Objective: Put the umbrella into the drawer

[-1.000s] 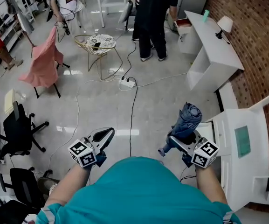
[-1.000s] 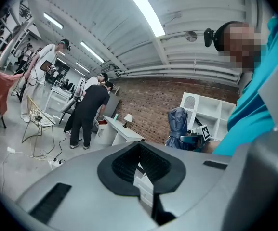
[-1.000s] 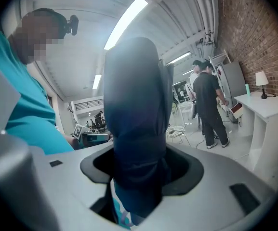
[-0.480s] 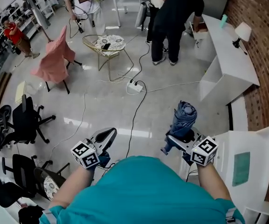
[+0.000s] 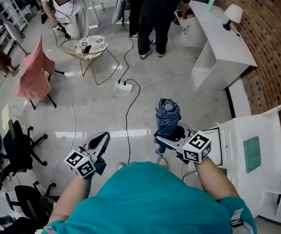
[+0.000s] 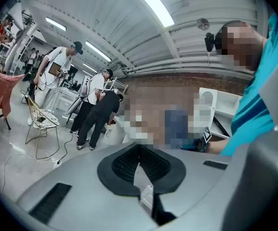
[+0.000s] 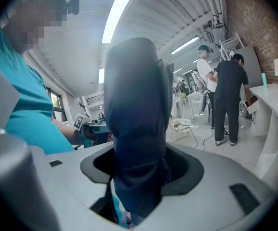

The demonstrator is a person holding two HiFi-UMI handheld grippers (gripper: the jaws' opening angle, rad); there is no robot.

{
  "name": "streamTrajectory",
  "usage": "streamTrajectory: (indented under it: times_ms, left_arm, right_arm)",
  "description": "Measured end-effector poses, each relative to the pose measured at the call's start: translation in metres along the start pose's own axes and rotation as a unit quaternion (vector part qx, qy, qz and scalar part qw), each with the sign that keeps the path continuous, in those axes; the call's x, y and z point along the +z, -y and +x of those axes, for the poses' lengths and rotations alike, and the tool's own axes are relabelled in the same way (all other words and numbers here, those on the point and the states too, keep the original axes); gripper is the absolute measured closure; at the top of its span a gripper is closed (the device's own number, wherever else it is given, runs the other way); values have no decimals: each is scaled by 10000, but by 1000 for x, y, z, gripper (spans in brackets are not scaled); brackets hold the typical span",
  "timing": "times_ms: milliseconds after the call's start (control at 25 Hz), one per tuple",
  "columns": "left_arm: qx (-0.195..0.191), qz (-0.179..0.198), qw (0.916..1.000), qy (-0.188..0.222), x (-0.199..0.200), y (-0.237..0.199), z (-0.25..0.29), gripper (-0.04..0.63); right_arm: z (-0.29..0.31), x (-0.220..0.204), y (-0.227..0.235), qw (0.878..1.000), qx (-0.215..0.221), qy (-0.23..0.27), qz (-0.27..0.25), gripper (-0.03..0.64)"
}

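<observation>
Head view: right gripper [image 5: 172, 139] clamps crumpled fabric umbrella [image 5: 168, 116].

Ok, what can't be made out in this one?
Head view: the right gripper and forearm cover the white cabinet front, so whether a drawer stands open is unclear.
Right gripper view: the handle of the umbrella is buried behind its own fabric and the fingers.
Left gripper view: a mosaic patch blurs the middle of the scene beyond the left gripper.
Head view: things on the round table are too small.
</observation>
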State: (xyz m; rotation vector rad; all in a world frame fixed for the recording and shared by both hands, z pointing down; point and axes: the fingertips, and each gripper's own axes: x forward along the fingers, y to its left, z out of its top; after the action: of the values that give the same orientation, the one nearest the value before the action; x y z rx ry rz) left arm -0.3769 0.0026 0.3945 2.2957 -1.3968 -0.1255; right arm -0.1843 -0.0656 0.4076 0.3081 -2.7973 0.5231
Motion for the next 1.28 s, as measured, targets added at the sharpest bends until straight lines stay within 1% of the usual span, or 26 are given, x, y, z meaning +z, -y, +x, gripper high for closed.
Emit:
streamTrajectory:
  times_ms: [240,360,480,640,800,920,1120,1280]
  left_arm:
    - [-439,52,9986,-299,-10,-2,35,581]
    - [-674,100,9965,-489,-21,10,68,581]
    - [-975,178,9915,-840,-43,38,113,581]
    - [-1438,185,9820,-1214,-79,75,171,581]
    - [-1825,215,9705,-1563,-114,111,224,581]
    - [-2150,288,9597,-1787,-145,141,261,581]
    - [-2659,327,9369,-2244,-197,193,309,581]
    - [-2987,490,9179,-2567,-243,224,339,581]
  right_arm:
    - [1,-18,15,9989,-411,-62,218,357]
    - [-22,-37,38,9963,-744,-80,431,357]
    - [-61,-67,69,9904,-1165,-106,734,357]
    - [-112,-112,113,9782,-1734,-181,1132,357]
    - [-162,-164,151,9618,-2254,-313,1523,357]
    - [-196,-203,174,9492,-2552,-337,1809,357]
    - [-241,-268,199,9298,-2951,-516,2139,357]
    - [-259,-322,217,9148,-3104,-641,2504,357]
